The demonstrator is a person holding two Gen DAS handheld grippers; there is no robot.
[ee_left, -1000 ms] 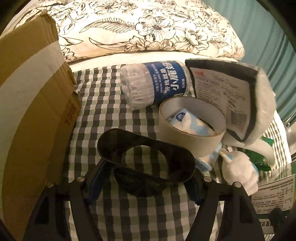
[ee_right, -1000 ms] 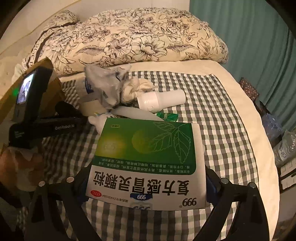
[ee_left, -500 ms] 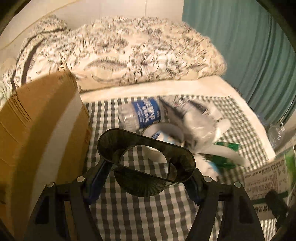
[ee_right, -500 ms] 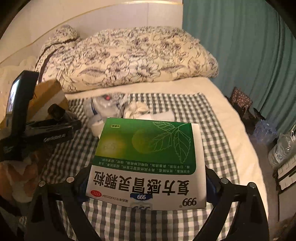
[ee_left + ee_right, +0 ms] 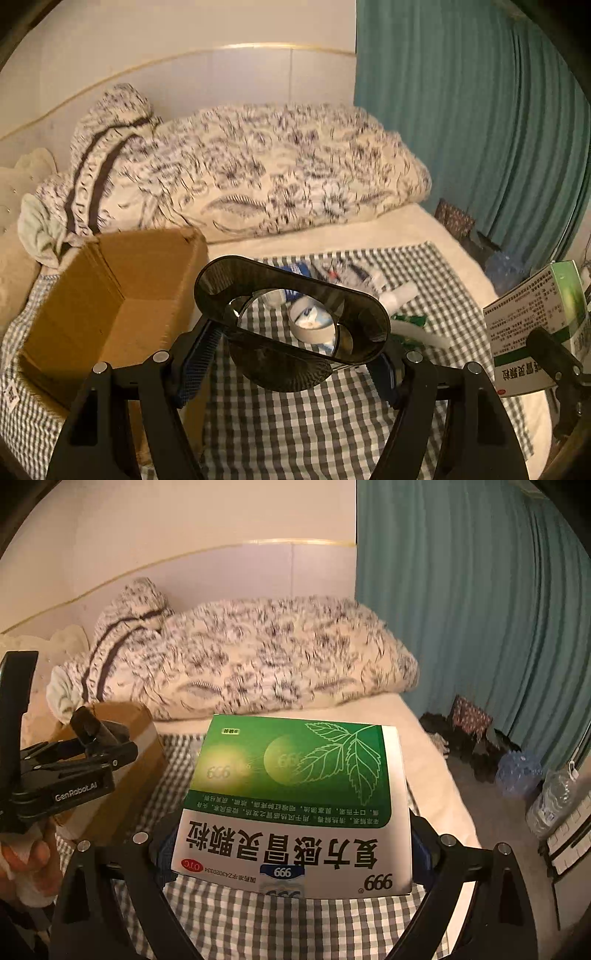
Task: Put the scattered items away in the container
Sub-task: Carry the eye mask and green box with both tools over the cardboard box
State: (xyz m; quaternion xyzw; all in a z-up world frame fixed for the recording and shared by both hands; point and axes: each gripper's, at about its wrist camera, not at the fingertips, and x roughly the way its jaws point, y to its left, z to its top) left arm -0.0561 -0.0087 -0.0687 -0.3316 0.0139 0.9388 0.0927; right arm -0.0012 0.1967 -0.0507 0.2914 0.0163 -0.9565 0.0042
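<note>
While my left claw (image 5: 295,332) pinches the stiff, light dark plastic ring (image 5: 291,306) by its ends, my right claw (image 5: 291,849) clamps the crushable medicine box (image 5: 295,797) by its sides.

Am gripping green-white medicine box (image 5: 291,805) in right gripper (image 5: 291,853), hovering above checked blanket (image 5: 258,926); cardboard box (image 5: 122,760) sitting left.

Cardboard box (image 5: 110,295): one
Green medicine box (image 5: 291,805): one
Dark oval holder (image 5: 291,317): one
Tape roll (image 5: 314,326): one
Grippers: two
</note>
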